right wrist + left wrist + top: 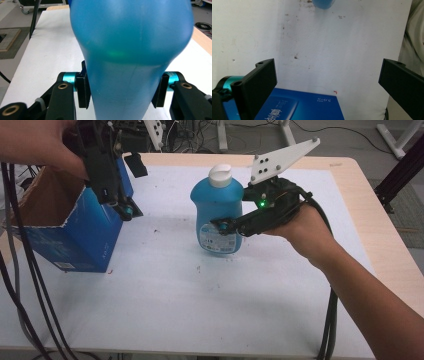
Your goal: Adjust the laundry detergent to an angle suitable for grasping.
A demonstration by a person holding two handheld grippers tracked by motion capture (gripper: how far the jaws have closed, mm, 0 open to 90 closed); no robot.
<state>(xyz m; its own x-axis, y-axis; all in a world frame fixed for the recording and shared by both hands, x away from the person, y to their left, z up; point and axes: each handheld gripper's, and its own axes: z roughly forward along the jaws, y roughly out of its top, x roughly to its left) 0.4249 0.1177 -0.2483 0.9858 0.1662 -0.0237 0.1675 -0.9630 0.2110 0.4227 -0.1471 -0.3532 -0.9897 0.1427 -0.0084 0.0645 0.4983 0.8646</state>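
A blue bottle (217, 215) with a white cap (220, 174) stands upright in the middle of the white table. My right gripper (225, 221) comes in from the right and is shut on the bottle's lower body. In the right gripper view the bottle (130, 50) sits between both pads (82, 91), which press on its sides. I cannot tell whether its base touches the table. My left gripper (130, 189) hangs open over the near corner of an open blue cardboard box (75, 237) at the left. Between its wide jaws (328, 67) there is nothing but the box's blue wall (307, 107) below.
The white mat (200, 290) covers most of the wooden table (360, 185). Black cables (25, 285) hang at the left edge, and another cable (330, 320) trails from the right hand. The bottle's base (323, 3) shows at the top of the left gripper view.
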